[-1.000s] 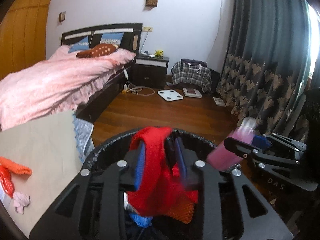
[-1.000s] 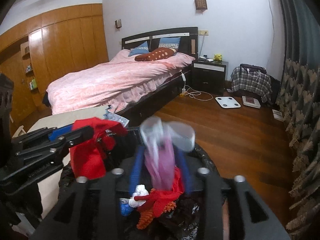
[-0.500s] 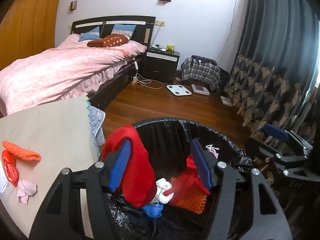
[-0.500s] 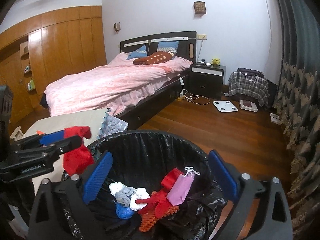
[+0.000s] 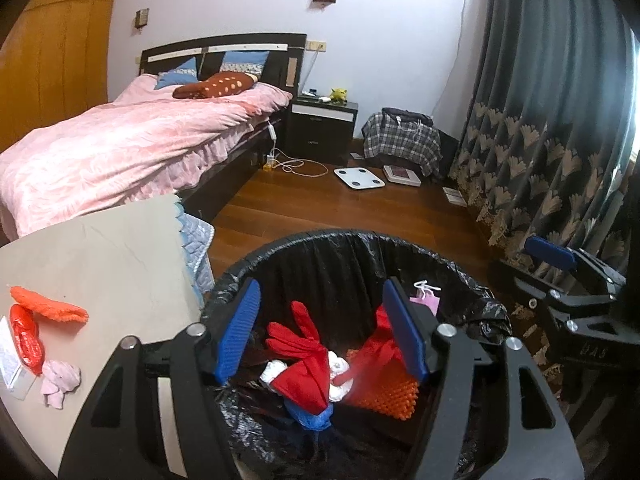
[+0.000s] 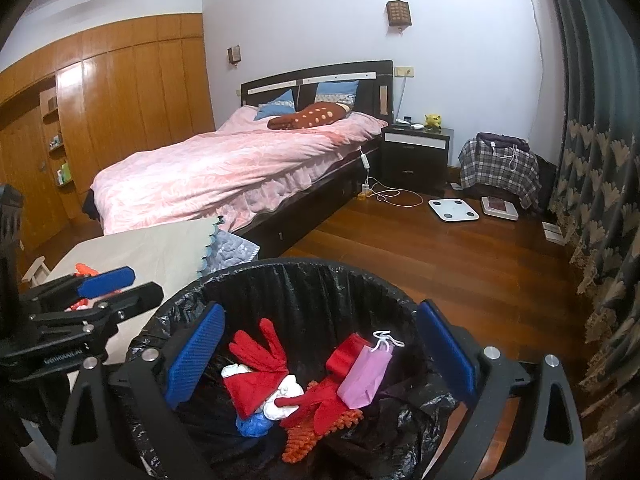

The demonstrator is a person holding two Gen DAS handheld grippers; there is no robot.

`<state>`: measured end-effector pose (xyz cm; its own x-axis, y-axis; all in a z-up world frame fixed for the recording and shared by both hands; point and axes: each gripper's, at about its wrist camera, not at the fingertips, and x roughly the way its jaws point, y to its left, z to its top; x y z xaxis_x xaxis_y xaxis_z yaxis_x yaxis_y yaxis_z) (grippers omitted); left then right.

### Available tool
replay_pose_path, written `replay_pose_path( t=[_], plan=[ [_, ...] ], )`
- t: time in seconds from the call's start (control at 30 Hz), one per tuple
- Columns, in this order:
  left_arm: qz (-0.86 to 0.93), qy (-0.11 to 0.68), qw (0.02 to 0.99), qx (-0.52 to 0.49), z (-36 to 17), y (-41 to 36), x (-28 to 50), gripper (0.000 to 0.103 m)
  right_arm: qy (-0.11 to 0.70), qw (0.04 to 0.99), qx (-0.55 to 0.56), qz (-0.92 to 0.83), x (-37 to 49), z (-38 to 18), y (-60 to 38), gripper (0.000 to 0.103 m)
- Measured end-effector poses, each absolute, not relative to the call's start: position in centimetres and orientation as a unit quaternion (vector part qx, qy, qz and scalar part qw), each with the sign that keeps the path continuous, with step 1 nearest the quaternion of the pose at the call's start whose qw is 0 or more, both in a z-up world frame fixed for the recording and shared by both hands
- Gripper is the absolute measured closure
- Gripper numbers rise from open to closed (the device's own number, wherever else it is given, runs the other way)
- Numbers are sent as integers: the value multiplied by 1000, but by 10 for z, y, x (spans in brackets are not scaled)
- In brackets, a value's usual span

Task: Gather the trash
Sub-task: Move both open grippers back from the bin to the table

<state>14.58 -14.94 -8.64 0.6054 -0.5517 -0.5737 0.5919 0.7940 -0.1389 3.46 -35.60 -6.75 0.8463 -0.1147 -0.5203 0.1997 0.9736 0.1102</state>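
The left gripper (image 6: pixel 106 276), seen from the right wrist view, carries pale lettering on its black body – it looks like "GenRobot.AI", partly blurred. The right gripper (image 5: pixel 550 254), seen from the left wrist view, bears faint raised letters – too dim to make out

Both views: strong fisheye bend, straight lines bowed, black vignette in corners. Left wrist view: daylight leaks through curtain (image 5: pixel 560 120) at right edge, slight blow-out there; white wall (image 5: pixel 400 32) evenly lit, faintly bluish. Wood floor (image 5: pixel 360 208) shows soft sheen, no hard shadows. Bin liner (image 5: pixel 344 264) interior dark, faint glints on plastic folds. Right wrist view: dimmer right side, wardrobe panels (image 6: pixel 120 100) carry soft reflections. Mid-frame sharp; near gripper bodies at bottom slightly soft. No motion blur.
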Motion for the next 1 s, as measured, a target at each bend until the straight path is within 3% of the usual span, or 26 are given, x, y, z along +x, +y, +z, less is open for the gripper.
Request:
replay_pose_path(
  t=[0.3, 0.43, 1.0],
  plan=[
    [-263, 282, 922, 21, -66, -101, 147, 17, 265, 959, 83, -56, 46, -61, -329, 6],
    [-227, 279, 933, 20, -62, -68, 147, 13, 265, 960, 82, -35, 56, -59, -308, 6],
    [-23, 287, 957, 28, -69, 94, 156, 13, 277, 953, 54, 108, 129, -67, -157, 6]
  ],
)
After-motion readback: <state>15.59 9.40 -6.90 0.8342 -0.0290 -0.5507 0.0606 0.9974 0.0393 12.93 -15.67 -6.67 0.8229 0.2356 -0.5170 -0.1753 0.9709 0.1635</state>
